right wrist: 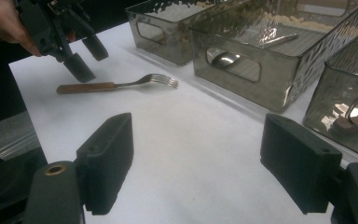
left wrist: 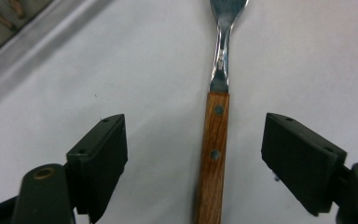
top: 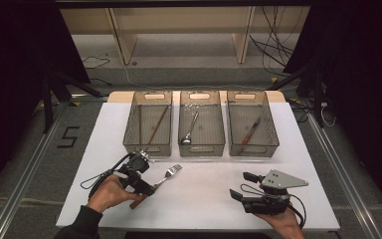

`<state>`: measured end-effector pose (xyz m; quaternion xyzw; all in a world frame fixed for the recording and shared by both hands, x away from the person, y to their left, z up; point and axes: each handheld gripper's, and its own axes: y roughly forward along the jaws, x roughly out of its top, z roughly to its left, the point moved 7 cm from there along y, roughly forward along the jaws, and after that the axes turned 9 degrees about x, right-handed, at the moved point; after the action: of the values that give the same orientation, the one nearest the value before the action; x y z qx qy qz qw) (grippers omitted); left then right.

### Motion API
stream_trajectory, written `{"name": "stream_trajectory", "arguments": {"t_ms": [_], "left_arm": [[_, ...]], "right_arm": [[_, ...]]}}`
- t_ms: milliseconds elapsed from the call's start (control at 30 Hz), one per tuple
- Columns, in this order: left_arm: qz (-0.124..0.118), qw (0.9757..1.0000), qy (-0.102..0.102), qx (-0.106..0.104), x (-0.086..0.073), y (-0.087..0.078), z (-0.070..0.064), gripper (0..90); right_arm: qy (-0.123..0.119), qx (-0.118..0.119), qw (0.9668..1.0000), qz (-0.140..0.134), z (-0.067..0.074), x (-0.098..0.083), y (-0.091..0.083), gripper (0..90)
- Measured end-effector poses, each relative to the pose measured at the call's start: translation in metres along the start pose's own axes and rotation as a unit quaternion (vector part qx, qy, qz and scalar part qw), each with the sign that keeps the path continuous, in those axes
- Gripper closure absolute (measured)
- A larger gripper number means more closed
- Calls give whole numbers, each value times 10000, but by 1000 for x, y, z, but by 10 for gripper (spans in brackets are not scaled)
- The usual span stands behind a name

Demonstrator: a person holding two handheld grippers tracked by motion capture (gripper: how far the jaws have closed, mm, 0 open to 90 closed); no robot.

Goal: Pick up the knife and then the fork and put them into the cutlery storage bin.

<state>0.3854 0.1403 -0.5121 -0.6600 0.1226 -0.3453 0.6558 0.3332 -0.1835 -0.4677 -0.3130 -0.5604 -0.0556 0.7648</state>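
Nearest of all, at the front edge of the white surface (top: 199, 199), both hands are in with their tools: the right gripper (top: 242, 185) sits low at the front right, its fingers (right wrist: 105, 161) spread wide and released over bare board, grey three-cornered plate on top. Over on the left, the left gripper (top: 146, 191) hangs just above the fork (left wrist: 213, 154), fingers (left wrist: 98, 161) parted and released, one on each side of the wooden handle and not touching it. That fork lies flat on the surface, front left of centre, brown riveted handle toward the person, steel tines pointing away toward the bins. Further back, three clear bins stand side by side in a row: the left bin (top: 148, 144) holds a long thin brown stick laid at a slant, the middle bin (top: 202, 147) holds a metal spoon (top: 189, 130), and the right bin (top: 252, 147) holds a utensil with a reddish handle (top: 249, 133). Beyond the surface, a pale wooden shelf frame (top: 124, 40) and loose cables lie on the floor.
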Motion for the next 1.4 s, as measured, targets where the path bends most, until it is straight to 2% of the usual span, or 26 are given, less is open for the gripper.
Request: {"name": "stream_trajectory", "arguments": {"t_ms": [133, 300, 667, 900, 1067, 1400], "left_arm": [[236, 9997, 66, -32, -7, 5, -2, 284], [290, 9993, 220, 1, -11, 5, -6, 374], [541, 9980, 308, -72, -20, 11, -11, 529], [521, 9978, 399, 95, -21, 12, -11, 625], [523, 9973, 515, 98, -20, 12, -13, 666], [525, 9970, 556, 75, -18, 12, -15, 728]], "right_arm": [[-11, 2, 10000, 3, 0, 0, 0, 263], [2, -1, 10000, 1, 0, 0, 0, 263], [-14, -3, 10000, -15, 0, 1, 0, 263], [-1, -10, 10000, 0, 0, 0, 0, 263], [-11, 3, 10000, 11, 0, 0, 1, 264], [-14, -10, 10000, 29, 1, 0, 1, 264]]}}
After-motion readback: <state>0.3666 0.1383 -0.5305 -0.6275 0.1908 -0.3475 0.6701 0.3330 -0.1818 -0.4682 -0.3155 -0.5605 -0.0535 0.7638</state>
